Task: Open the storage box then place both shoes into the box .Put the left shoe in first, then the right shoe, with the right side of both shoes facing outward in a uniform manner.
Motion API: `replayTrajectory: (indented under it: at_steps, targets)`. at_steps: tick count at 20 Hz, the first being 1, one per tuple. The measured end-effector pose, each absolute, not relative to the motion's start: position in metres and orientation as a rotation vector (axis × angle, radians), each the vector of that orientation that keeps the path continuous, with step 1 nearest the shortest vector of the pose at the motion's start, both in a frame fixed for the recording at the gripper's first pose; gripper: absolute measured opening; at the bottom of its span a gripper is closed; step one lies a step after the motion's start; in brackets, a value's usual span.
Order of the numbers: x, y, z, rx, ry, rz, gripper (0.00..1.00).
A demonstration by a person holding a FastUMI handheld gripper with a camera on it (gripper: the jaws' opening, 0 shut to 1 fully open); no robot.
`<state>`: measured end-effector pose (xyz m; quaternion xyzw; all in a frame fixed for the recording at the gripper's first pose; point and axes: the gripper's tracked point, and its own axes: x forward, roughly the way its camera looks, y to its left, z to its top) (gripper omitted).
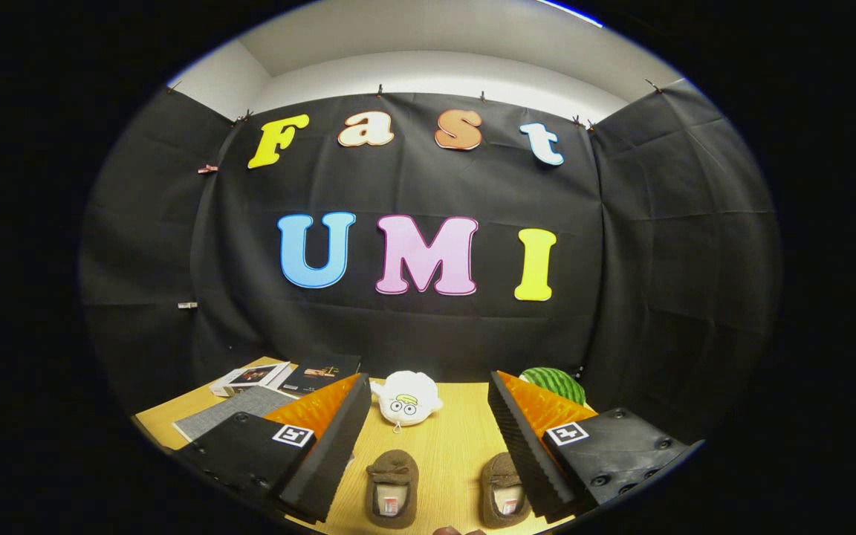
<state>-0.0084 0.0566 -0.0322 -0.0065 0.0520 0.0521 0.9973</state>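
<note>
Two small brown slippers stand side by side on the wooden table, toes pointing away from me. The left one lies between my fingers, nearer the left finger. The right one sits close against the inner face of the right finger. My gripper is open wide, held above the table with nothing between its pads. No storage box can be made out here.
Beyond the fingers a white plush toy with a cartoon face lies mid-table. A green striped watermelon-like ball is behind the right finger. Books and a grey mat lie behind the left finger. Black cloth walls close the back.
</note>
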Motion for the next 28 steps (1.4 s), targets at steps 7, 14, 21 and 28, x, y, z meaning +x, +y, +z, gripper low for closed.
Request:
replayTrajectory:
  at_steps: [7, 14, 21, 28]
  targets:
    - [0.008, 0.061, -0.063, -0.021, 0.202, 0.18, 0.97]
    - [0.028, 0.063, -0.105, 0.078, 0.394, 0.266, 0.98]
    - [0.029, 0.089, -0.145, 0.308, 0.592, 0.37, 0.98]
    - [0.004, 0.14, -0.204, 0.635, 0.926, 0.466, 0.98]
